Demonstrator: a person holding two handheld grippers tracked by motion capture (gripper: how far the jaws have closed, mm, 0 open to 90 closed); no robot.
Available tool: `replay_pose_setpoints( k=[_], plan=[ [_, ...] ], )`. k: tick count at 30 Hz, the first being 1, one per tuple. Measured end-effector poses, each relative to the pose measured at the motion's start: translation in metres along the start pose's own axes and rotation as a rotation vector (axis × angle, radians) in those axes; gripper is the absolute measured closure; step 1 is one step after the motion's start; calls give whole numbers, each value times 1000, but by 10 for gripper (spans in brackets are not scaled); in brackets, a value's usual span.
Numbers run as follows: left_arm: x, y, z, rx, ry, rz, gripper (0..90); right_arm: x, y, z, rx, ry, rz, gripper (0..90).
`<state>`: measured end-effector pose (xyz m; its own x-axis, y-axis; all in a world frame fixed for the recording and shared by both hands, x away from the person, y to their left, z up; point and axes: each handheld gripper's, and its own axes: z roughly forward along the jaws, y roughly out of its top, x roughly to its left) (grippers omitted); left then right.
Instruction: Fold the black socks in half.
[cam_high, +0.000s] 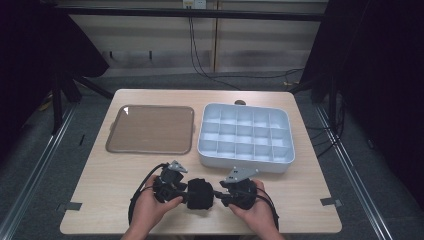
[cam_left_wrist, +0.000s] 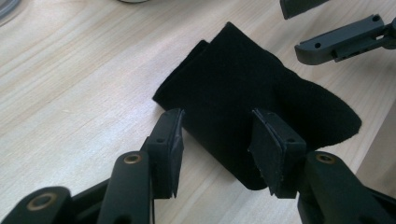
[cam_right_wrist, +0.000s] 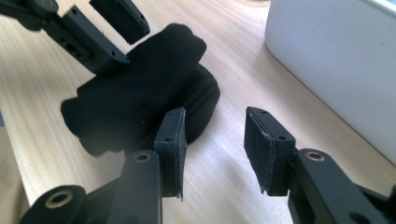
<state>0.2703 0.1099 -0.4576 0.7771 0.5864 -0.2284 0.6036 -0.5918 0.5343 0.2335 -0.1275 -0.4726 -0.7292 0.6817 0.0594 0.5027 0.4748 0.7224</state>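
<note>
A folded black cloth (cam_high: 200, 194) lies on the wooden table near its front edge, between my two grippers. My left gripper (cam_high: 183, 193) is open at the cloth's left side. In the left gripper view the cloth (cam_left_wrist: 243, 88) reaches between the spread jaws of the left gripper (cam_left_wrist: 217, 119). My right gripper (cam_high: 219, 194) is open at the cloth's right side. In the right gripper view the cloth (cam_right_wrist: 140, 98) sits left of the right gripper (cam_right_wrist: 215, 116), whose gap is over bare wood. A hand holds each gripper.
A white box (cam_high: 245, 135) divided into several empty compartments stands at the right rear, with its wall (cam_right_wrist: 336, 56) close to my right gripper. A flat brown tray (cam_high: 150, 129) lies at the left rear. The table's front edge is just behind the hands.
</note>
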Motion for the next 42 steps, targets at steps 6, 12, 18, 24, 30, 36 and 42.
replay_pose_setpoints(
  k=[6, 12, 18, 24, 30, 36, 42],
  plan=[
    [-3, 0, 2, -5, -5, 2, 541, -2, 5, -1, -18, -5, 11, 562],
    [-6, 1, 5, -14, -10, 6, 545, -1, 10, -1, -41, -7, 21, 544],
    [-11, 3, 8, -7, -18, 23, 560, -3, 12, -4, -49, -15, 40, 524],
    [-17, 4, 12, -2, -32, 41, 559, -1, 12, -2, -45, 4, 55, 502],
    [-16, 4, 11, 11, -34, 54, 547, 4, 6, 9, 20, 13, 47, 480],
    [-15, 4, 7, -8, -18, 37, 542, 0, 0, 13, 42, -6, 54, 473],
    [-11, 4, 1, -15, -13, 36, 537, -3, -6, 15, 34, 7, 100, 475]
  ],
)
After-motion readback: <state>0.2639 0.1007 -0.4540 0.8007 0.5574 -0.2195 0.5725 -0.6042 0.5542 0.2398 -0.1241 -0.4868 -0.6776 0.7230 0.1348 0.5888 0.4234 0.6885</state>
